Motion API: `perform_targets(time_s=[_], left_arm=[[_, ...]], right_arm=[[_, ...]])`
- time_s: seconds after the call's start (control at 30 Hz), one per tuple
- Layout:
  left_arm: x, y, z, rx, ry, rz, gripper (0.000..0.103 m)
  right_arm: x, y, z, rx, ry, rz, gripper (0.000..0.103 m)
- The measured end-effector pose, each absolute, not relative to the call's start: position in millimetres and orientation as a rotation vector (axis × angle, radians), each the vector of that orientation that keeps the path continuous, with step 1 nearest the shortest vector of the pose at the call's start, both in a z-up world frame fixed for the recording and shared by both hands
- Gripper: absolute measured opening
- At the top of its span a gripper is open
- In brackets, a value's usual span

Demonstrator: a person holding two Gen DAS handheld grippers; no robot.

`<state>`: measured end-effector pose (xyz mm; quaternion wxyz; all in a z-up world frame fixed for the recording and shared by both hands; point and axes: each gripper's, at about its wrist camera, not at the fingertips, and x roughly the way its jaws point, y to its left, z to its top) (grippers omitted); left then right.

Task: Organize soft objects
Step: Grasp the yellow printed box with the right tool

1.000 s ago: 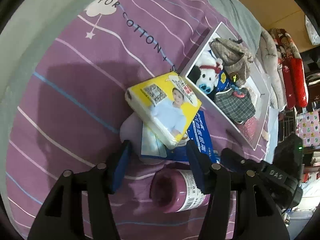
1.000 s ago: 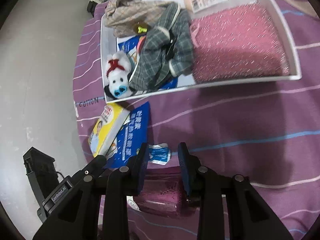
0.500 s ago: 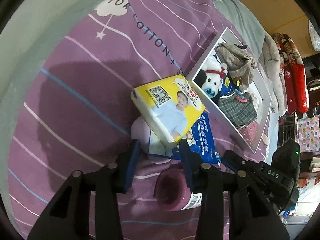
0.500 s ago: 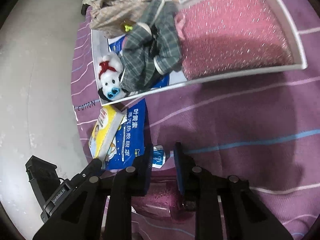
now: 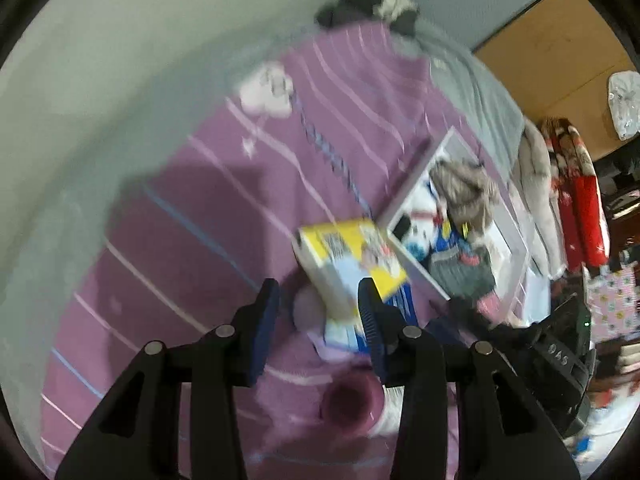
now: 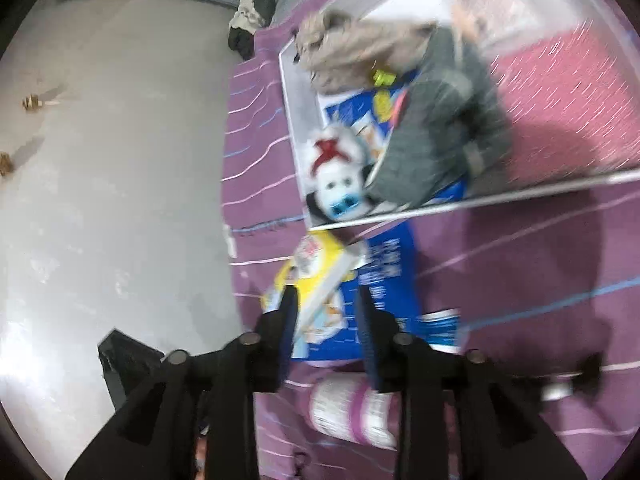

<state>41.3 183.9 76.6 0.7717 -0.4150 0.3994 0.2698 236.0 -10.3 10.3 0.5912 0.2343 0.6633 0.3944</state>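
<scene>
Both views motion-blurred. On the bed, a purple bedsheet with pale stripes (image 5: 192,216). Near its far edge, a shallow white rectangular tray (image 6: 294,92) holding a white plush dog with a red bow (image 6: 338,178), a grey checked garment (image 6: 444,136), a beige crumpled cloth (image 6: 360,48) and a pink glittery pad (image 6: 560,112). Just outside the tray's near rim, a yellow soft tissue pack (image 5: 352,260) lying tilted on top of a flat blue printed packet (image 6: 384,280). Closer in, a purple cylindrical bottle with a white label (image 6: 352,412) lying on its side on the sheet.

Left gripper (image 5: 318,320) above the sheet, fingers apart and holding nothing, the tissue pack's near end seen between them. Right gripper (image 6: 328,320) likewise spread and empty, over the yellow pack and blue packet.
</scene>
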Motion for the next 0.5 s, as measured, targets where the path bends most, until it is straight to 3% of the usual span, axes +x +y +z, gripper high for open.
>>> perform_targets(time_s=[0.13,0.3,0.4,0.5], left_arm=[[48,184,74,-0.848,0.806,0.583,0.042],[64,195,32,-0.891,0.984,0.675,0.041],[64,203,19,-0.956,0.992,0.670,0.041],[63,207,16,-0.978,0.992,0.652,0.041]], right_arm=[[227,15,-10,0.529,1.610,0.919,0.040],[224,35,-18,0.556,1.617,0.919,0.040],[224,53,-26,0.566,1.640,0.915,0.039],[222,65,-34,0.587,1.638,0.913,0.031]])
